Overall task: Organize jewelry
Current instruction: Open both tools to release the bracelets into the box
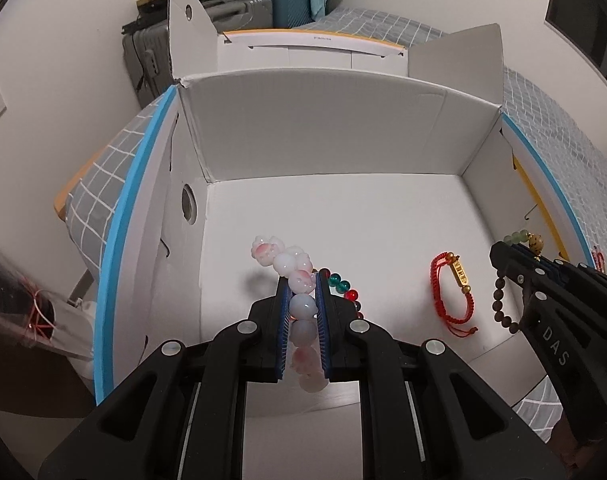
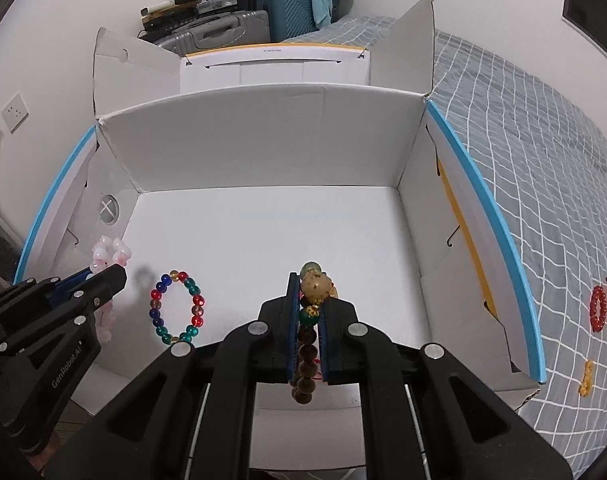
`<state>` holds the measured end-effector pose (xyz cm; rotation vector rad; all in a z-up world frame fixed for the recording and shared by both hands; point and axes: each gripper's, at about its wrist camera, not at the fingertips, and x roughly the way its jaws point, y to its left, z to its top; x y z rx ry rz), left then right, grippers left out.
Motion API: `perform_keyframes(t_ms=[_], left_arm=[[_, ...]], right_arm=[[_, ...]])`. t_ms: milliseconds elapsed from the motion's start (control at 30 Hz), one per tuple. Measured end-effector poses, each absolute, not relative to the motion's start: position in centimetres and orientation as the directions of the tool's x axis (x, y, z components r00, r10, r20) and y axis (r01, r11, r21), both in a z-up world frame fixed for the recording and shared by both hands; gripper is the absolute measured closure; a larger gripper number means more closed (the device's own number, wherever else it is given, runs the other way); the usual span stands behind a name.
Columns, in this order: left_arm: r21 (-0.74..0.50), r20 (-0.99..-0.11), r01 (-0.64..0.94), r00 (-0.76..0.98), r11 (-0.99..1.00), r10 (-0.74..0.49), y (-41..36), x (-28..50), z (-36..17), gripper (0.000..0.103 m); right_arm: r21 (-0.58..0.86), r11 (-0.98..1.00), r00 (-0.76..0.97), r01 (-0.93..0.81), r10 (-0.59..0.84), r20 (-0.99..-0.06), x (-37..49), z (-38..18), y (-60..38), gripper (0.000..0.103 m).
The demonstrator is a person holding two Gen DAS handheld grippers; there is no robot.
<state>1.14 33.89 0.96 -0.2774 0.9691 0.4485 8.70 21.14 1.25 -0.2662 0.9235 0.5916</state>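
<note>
Both claws are loaded: left claw (image 1: 303, 304) is pinching the pink bracelet (image 1: 287, 264), right claw (image 2: 308, 312) the brown bead bracelet (image 2: 305, 344), both low center over the white box (image 2: 263, 216). Lower gently, then release. Upper middle floor's free; avoid the colorful bracelet (image 2: 177, 306) and red cord bracelet (image 1: 453, 296).

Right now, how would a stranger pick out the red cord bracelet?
Look inside the white cardboard box, on its floor toward the right. The red cord bracelet lies flat there, alone; unlike the beaded bracelets nearby, it is woven string with one gold bar charm.
</note>
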Motion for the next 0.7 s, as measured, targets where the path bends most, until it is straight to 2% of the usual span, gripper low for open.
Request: perform_keyframes(t_ms=[367,433,467,533,567,600,633,700], left_arm=[[-0.019,-0.834,-0.480,0.491,0.877,0.251,33.7,1.2,1.3,0.091],[-0.016,-0.835,-0.488,0.487,0.873,0.257,33.9,1.2,1.3,0.087],[-0.010,-0.833,-0.494,0.485,0.870,0.265,33.9,1.1,1.3,0.087],[-0.004,-0.828,-0.505,0.486,0.863,0.280,34.0,0.9,1.6,0.076],[-0.005,-0.824,-0.509,0.490,0.861,0.285,34.0,0.8,1.7,0.065],[-0.005,-0.816,-0.518,0.497,0.855,0.296,34.1,0.6,2.1,0.054],[-0.004,-0.808,-0.524,0.503,0.852,0.306,34.1,0.4,2.3,0.051],[0.005,-0.791,-0.534,0.515,0.845,0.330,33.9,0.0,3.1,0.037]], right_arm=[[0.027,0.807,0.455,-0.590,0.360,-0.815,8.8,0.8,21.4,0.095],[0.020,0.808,0.459,-0.589,0.355,-0.814,8.7,0.9,21.4,0.094],[0.020,0.808,0.460,-0.589,0.355,-0.814,8.7,0.9,21.3,0.087],[0.026,0.806,0.465,-0.591,0.367,-0.806,8.5,1.3,21.1,0.067],[0.036,0.807,0.470,-0.590,0.380,-0.797,8.4,1.6,20.9,0.054],[0.039,0.808,0.480,-0.588,0.388,-0.787,8.3,2.0,20.7,0.048],[0.034,0.808,0.491,-0.588,0.390,-0.779,8.1,2.3,20.5,0.046],[0.022,0.805,0.512,-0.593,0.397,-0.762,7.8,3.2,20.1,0.030]])
